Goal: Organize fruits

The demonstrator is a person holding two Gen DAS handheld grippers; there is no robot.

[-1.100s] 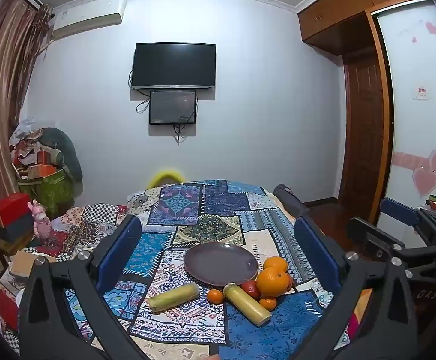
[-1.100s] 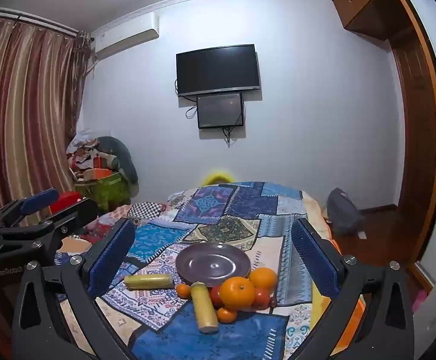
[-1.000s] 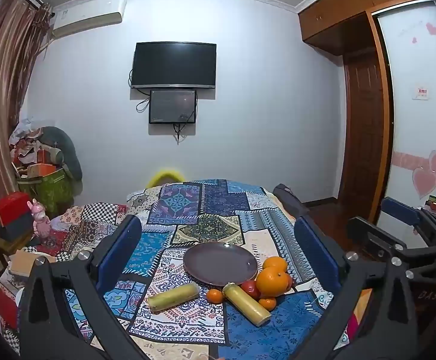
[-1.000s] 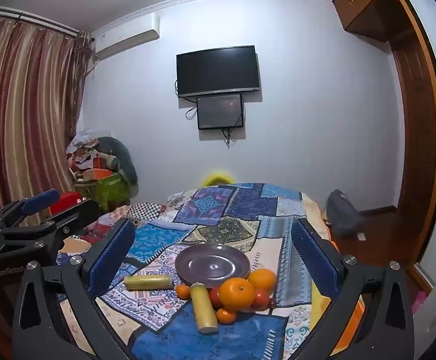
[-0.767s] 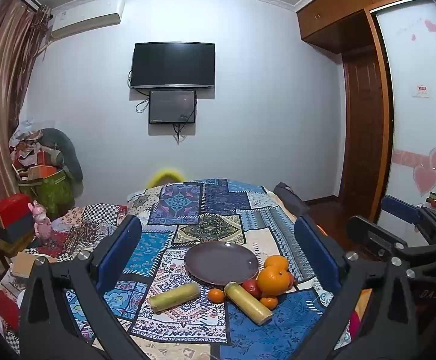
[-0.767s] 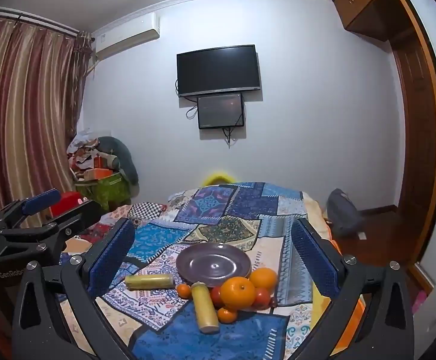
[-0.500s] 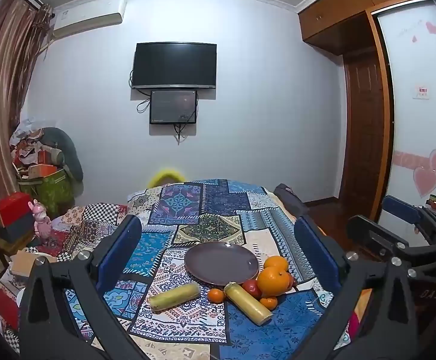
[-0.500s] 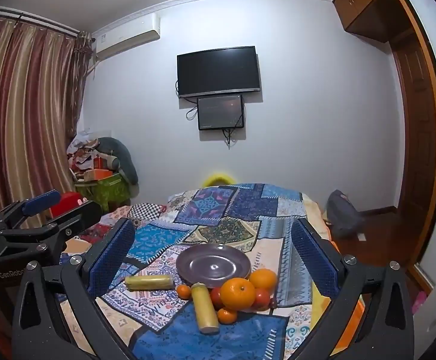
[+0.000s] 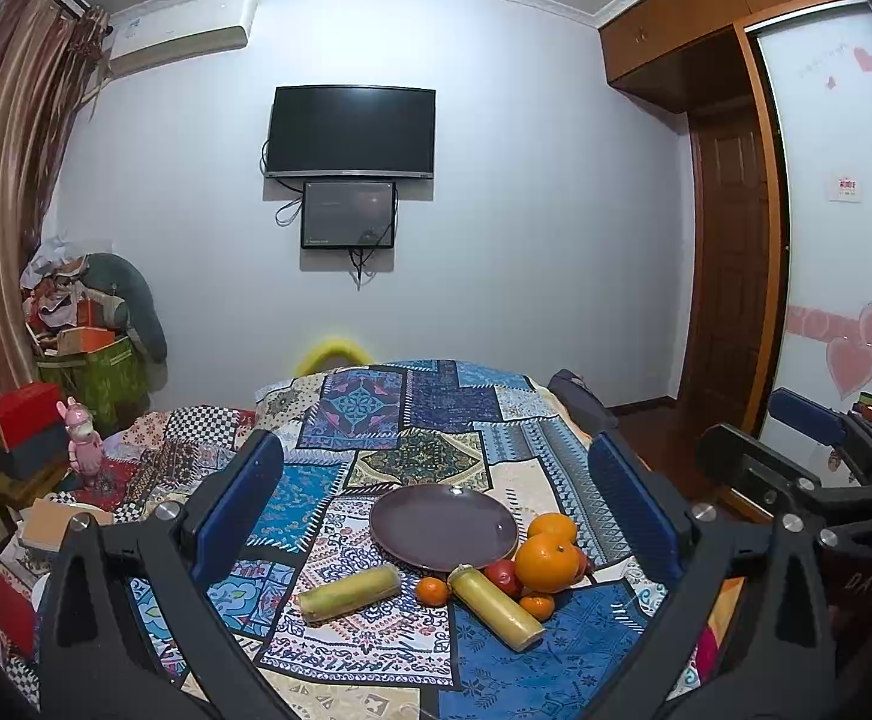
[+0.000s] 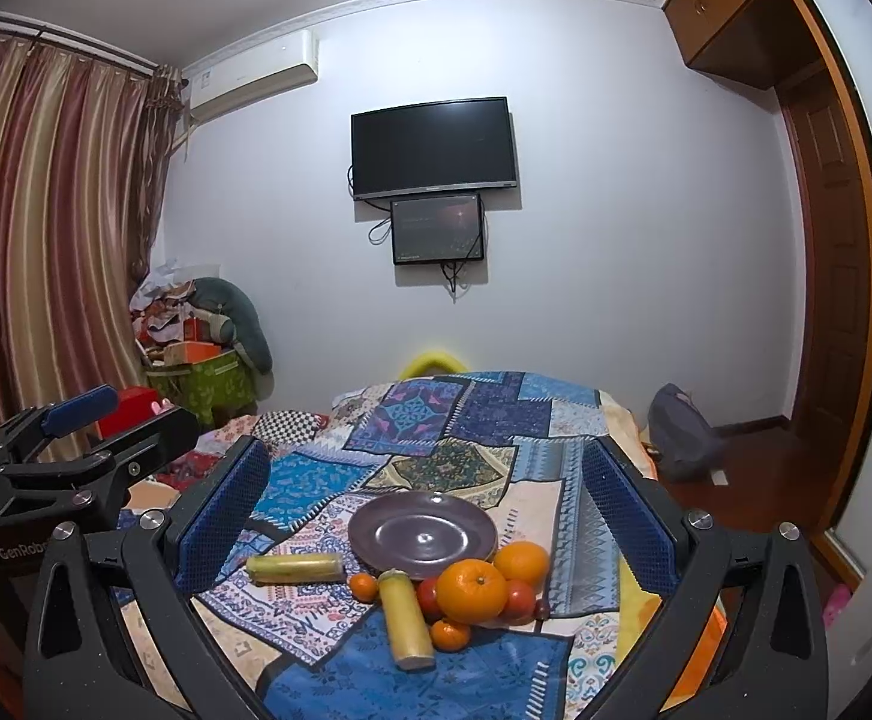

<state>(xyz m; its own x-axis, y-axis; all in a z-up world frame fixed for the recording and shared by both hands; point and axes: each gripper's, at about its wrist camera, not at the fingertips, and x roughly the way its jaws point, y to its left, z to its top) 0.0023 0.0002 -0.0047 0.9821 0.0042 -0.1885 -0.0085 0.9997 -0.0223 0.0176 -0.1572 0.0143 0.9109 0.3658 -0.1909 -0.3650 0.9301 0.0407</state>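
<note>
Both your tongs are spread wide and empty: left gripper (image 9: 436, 504), right gripper (image 10: 424, 516). From the right one, the big orange (image 10: 472, 583) sits just ahead at about 1 o'clock, and the purple plate (image 10: 421, 534) lies bare at 12 beyond it. The nearer corn cob (image 10: 405, 618) points its long axis at 12, toward the plate. The fruit cluster lies closer to your right hand. Nothing has shifted over the last second; both tools have stayed level.

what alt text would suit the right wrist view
Open gripper hovering over a patchwork cloth holding an empty plate, with oranges, tomatoes and two wrapped corn cobs clustered just in front of it. Behind: a wall TV, striped curtains and the other gripper at left.
</note>
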